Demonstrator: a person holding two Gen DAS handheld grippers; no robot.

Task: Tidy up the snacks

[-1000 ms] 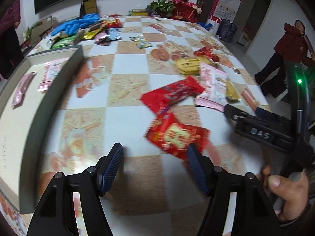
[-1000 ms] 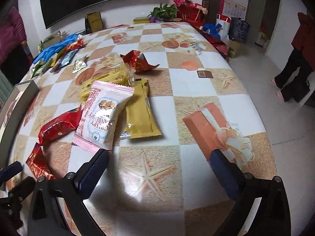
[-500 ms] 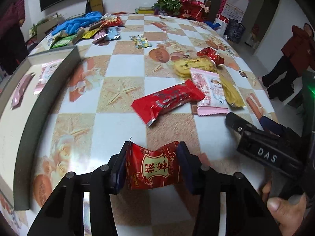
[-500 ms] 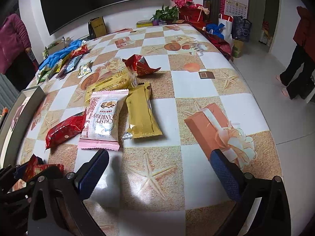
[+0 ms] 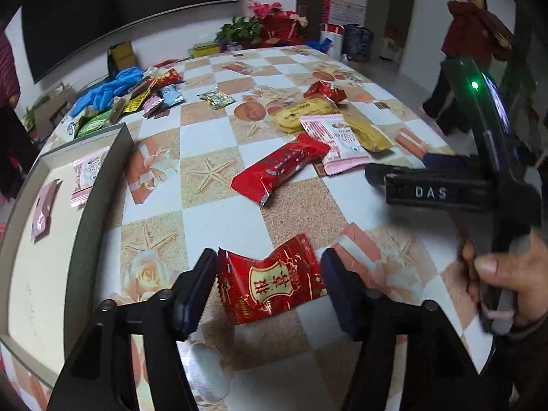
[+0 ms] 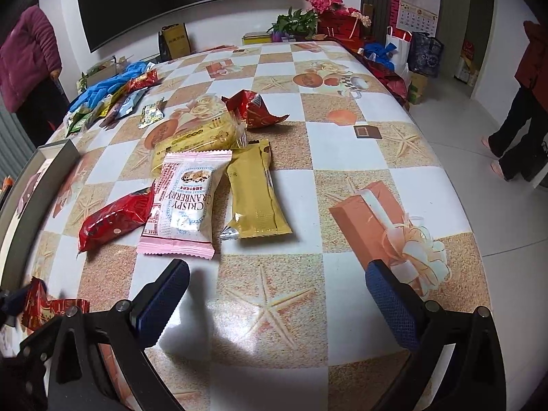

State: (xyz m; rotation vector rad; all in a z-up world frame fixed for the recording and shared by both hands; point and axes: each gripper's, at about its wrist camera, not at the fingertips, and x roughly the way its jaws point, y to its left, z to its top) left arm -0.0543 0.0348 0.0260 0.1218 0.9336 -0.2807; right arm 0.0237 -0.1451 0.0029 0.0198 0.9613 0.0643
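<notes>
Left gripper (image 5: 269, 274) opening, right gripper (image 6: 277, 303) agape.

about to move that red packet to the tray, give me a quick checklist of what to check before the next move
1. Red packet between the left gripper fingers: ok.
2. Firm grip on it: not ok. The jaws are opening; the left finger touches its edge, the right one stands clear.
3. Packet lifted off the table: cannot tell.
4. Room in the tray: ok, two pink packets in view, bare floor beside them.
5. Way to the tray free: ok, only tablecloth between.
6. Right gripper out of the way: ok, open, empty, over bare table.
</notes>
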